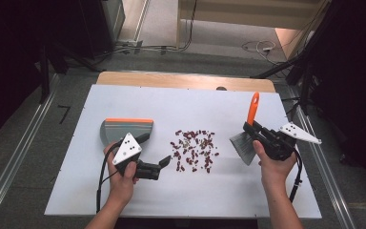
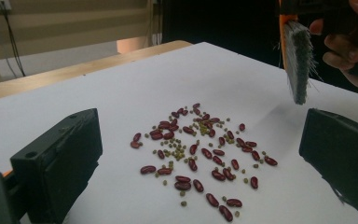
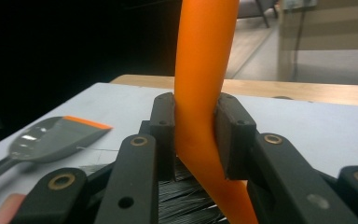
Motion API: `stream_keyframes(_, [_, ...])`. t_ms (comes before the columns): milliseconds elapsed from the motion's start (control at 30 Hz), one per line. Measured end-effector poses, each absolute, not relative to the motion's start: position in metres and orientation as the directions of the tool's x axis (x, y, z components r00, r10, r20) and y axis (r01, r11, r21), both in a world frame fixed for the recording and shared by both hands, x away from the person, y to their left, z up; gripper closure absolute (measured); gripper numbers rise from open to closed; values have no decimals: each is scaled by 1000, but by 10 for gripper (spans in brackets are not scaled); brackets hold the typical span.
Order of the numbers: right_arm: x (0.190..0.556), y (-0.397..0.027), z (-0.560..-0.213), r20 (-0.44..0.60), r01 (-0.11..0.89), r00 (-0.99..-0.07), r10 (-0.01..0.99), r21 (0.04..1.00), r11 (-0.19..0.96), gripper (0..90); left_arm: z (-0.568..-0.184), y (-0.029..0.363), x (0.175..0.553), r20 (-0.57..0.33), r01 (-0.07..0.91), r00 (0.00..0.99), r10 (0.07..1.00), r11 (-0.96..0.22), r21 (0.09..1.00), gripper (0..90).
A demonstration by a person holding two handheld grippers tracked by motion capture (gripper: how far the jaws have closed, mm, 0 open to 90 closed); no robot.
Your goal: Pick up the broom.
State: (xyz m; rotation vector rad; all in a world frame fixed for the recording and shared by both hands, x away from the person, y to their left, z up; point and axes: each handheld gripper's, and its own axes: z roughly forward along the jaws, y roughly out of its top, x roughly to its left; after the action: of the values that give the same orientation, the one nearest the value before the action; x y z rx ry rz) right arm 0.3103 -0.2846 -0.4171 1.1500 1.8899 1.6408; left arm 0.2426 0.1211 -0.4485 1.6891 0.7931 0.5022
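Note:
Several dark red beans and small green ones [image 1: 194, 149] lie scattered in the middle of the white board [image 1: 138, 102]. To their left rests a grey dustpan [image 1: 126, 129] with an orange lip. My left gripper [image 1: 164, 161] hovers low just left of the beans, jaws wide open and nothing between them; the beans [image 2: 200, 154] lie ahead of it. My right gripper [image 1: 250, 128] is shut on the orange handle [image 3: 200, 93] of a hand brush [image 1: 244, 143], lifted off the board to the right of the beans. Its grey bristles [image 2: 298, 60] hang downward. The dustpan [image 3: 51, 137] appears beyond them.
The board sits on a wooden table [image 1: 186, 80] with metal rails [image 1: 24, 143] along both sides. Cables [image 1: 257, 46] lie on the floor beyond the far edge. Bare board surrounds the beans on the near and far sides.

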Motion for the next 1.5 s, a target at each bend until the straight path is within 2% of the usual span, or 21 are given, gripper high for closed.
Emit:
stream_keyframes(367, [300, -252, -409, 206, 293, -657, 725, 956, -6, 694, -446, 100, 250, -92, 250, 704, 704, -125, 960, 0])
stream_keyframes(767, [288, -215, -404, 189, 256, -714, 674, 967, 0, 693, -442, 82, 245, -160, 261, 767, 622, -74, 963, 5])
stream_keyframes(1033, [280, -196, -402, 186, 244, -736, 651, 970, -1, 693, -444, 65, 244, -183, 293, 770, 612, -83, 953, 28])
stream_keyframes(1200, [276, -185, -403, 177, 239, -748, 639, 971, 12, 693, -445, 53, 242, -184, 312, 750, 635, -94, 946, 77])
stream_keyframes(1500, [268, -171, -402, 171, 227, -761, 626, 974, 10, 693, -449, 37, 239, -182, 342, 727, 662, -119, 932, 281])
